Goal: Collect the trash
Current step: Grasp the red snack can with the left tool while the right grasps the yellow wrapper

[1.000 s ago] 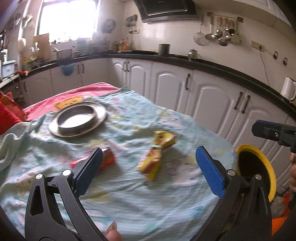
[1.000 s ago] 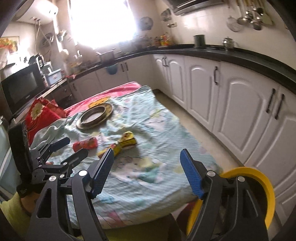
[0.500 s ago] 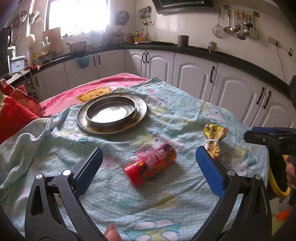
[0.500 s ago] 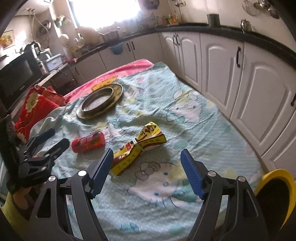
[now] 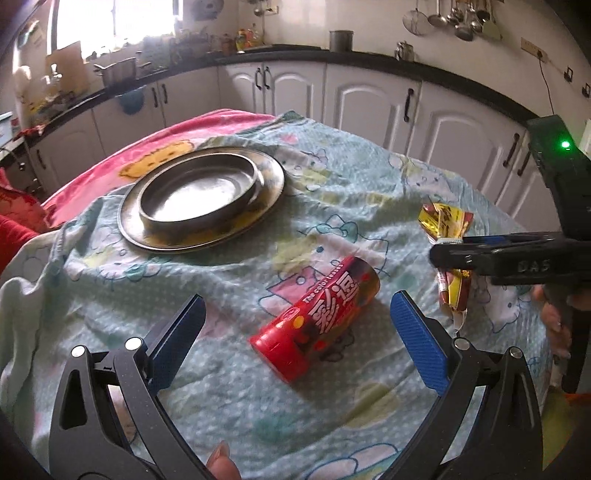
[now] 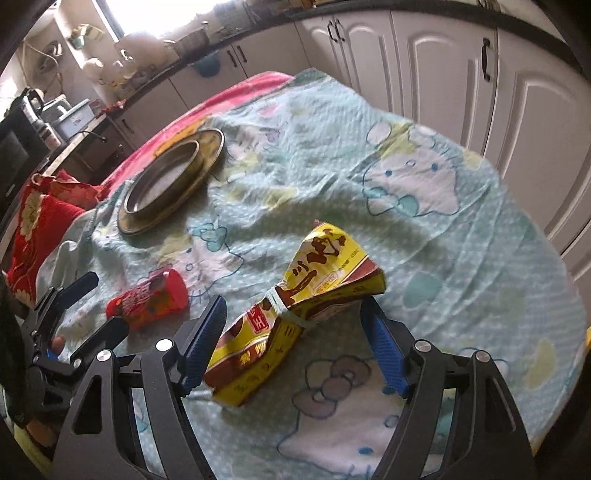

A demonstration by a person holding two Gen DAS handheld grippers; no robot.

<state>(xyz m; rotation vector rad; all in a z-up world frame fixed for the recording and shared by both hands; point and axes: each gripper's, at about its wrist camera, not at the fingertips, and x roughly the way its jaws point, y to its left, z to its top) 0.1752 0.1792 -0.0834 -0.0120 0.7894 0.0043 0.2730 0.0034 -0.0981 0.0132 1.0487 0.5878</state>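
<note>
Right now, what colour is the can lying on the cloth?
Red, with white lettering; the can shows best in the left wrist view.

Home kitchen, white cabinets [image 5: 373, 99] w/ black counter [image 5: 369, 61], hanging utensils [image 5: 454, 20], pots by window [image 5: 114, 70]

Glossy red tube [image 5: 317, 318], shiny crinkled yellow wrapper [image 6: 295, 314], dull metal plates [image 5: 201, 197], soft printed cloth [image 5: 332, 177]
</note>
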